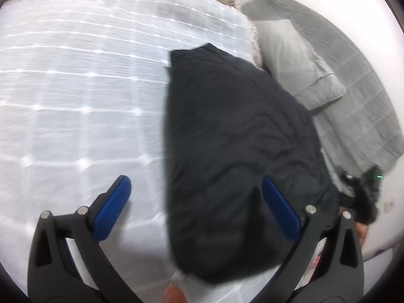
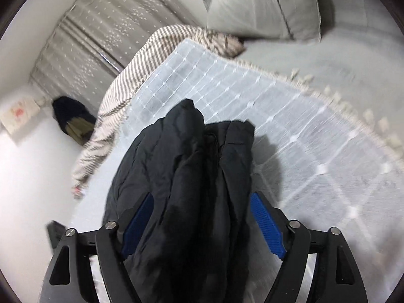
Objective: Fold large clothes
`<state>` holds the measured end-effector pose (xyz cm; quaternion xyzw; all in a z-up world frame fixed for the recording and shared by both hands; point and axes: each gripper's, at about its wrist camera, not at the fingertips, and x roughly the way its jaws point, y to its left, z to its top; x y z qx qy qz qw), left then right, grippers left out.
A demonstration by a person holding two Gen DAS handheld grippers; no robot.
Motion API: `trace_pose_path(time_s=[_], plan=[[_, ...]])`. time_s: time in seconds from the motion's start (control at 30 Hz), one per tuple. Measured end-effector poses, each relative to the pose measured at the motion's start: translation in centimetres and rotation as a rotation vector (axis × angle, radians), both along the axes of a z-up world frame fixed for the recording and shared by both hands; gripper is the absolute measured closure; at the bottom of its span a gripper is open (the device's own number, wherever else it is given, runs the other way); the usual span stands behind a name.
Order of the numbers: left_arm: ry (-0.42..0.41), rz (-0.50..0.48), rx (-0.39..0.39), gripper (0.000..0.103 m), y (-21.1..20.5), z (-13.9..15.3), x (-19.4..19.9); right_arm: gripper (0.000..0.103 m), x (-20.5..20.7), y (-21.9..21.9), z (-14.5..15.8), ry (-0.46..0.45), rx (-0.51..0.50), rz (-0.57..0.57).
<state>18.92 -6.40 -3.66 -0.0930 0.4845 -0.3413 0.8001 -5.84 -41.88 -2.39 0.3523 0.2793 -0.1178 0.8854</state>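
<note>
Left wrist view: the left gripper point(image 1: 197, 207) has its jaws spread wide, nothing pinched. One blue pad hangs over the checked white sheet point(image 1: 75, 88), the other over the dark jacket point(image 1: 234, 151), which lies folded in a long block on the sheet, near the grey pillow point(image 1: 298, 68). The jacket looks padded and soft, with a smooth shell that is probably a little slippery; it should sag and bulge rather than hold a crease. The right gripper point(image 1: 363, 197) shows small at the jacket's far side.

Right wrist view: the right gripper point(image 2: 202, 224) also stands open. The jacket point(image 2: 186, 176) rises as a bunched heap between the 2 pads, and I see neither pressing on it, though the near pad is partly hidden. Judging by the bulk, a grip wants a thick edge or corner of several layers, taken deep in the jaws, 1 gripper at each end, since a thin pinch of shell fabric would likely slide out.
</note>
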Motion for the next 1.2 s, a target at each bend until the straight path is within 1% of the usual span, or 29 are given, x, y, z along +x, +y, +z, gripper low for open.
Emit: trace_pose_path(time_s=[0.03, 0.07, 0.1, 0.13, 0.17, 0.23, 0.27, 0.3, 0.37, 0.47, 0.53, 0.6, 0.67, 0.73, 0.87, 1.07, 1.2], plan=[[-0.014, 0.016, 0.031, 0.0, 0.4, 0.1, -0.7, 0.018, -0.8, 0.2, 0.2, 0.017, -0.043, -0.017], [-0.034, 0.033, 0.069, 0.0, 0.9, 0.4, -1.8, 0.014, -1.1, 0.5, 0.5, 0.031, -0.077, -0.027], [-0.052, 0.05, 0.101, 0.0, 1.1, 0.9, -2.7, 0.01, -1.7, 1.9, 1.2, 0.062, -0.126, -0.039], [-0.066, 0.063, 0.125, 0.0, 1.7, 1.0, -3.5, 0.008, -2.2, 2.7, 1.8, 0.077, -0.157, -0.047], [-0.085, 0.078, 0.152, 0.0, 2.2, 1.4, -4.8, 0.008, -2.3, 3.4, 2.0, 0.079, -0.175, -0.051], [-0.125, 0.103, 0.187, 0.0, 2.8, 1.9, -7.1, 0.008, -3.8, 5.9, 2.3, 0.085, -0.231, -0.059], [-0.144, 0.113, 0.204, 0.0, 3.4, 1.9, -8.2, 0.008, -3.8, 6.4, 2.0, 0.099, -0.252, -0.059], [-0.174, 0.127, 0.227, 0.0, 3.6, 2.1, -9.9, 0.008, -4.3, 8.0, 1.6, 0.138, -0.302, -0.057], [-0.207, 0.135, 0.256, 0.0, 3.5, 2.2, -11.8, 0.008, -4.8, 10.2, 0.9, 0.184, -0.37, -0.05], [-0.252, 0.153, 0.288, 0.0, 3.3, 2.3, -13.8, 0.008, -5.3, 13.3, -0.7, 0.253, -0.461, -0.028], [-0.277, 0.157, 0.292, 0.0, 3.0, 2.3, -14.9, 0.008, -6.0, 14.9, -1.7, 0.273, -0.509, -0.018], [-0.303, 0.155, 0.304, 0.0, 2.9, 2.1, -15.9, 0.008, -6.3, 16.0, -2.7, 0.296, -0.519, -0.015], [-0.32, 0.147, 0.33, 0.0, 2.1, 1.7, -16.5, 0.008, -5.8, 16.4, -3.7, 0.318, -0.5, 0.007], [-0.319, 0.132, 0.345, 0.0, 1.5, 1.1, -17.0, 0.008, -5.2, 16.8, -4.3, 0.329, -0.493, 0.033], [-0.295, 0.111, 0.352, 0.0, 0.8, 0.0, -17.4, 0.008, -4.8, 17.5, -4.1, 0.331, -0.527, 0.032], [-0.266, 0.1, 0.36, 0.0, 0.4, -1.0, -17.4, 0.008, -4.9, 17.4, -3.6, 0.301, -0.5, 0.023], [-0.261, 0.093, 0.364, 0.0, 0.3, -1.3, -17.5, 0.008, -5.0, 17.3, -3.6, 0.3, -0.49, 0.02]])
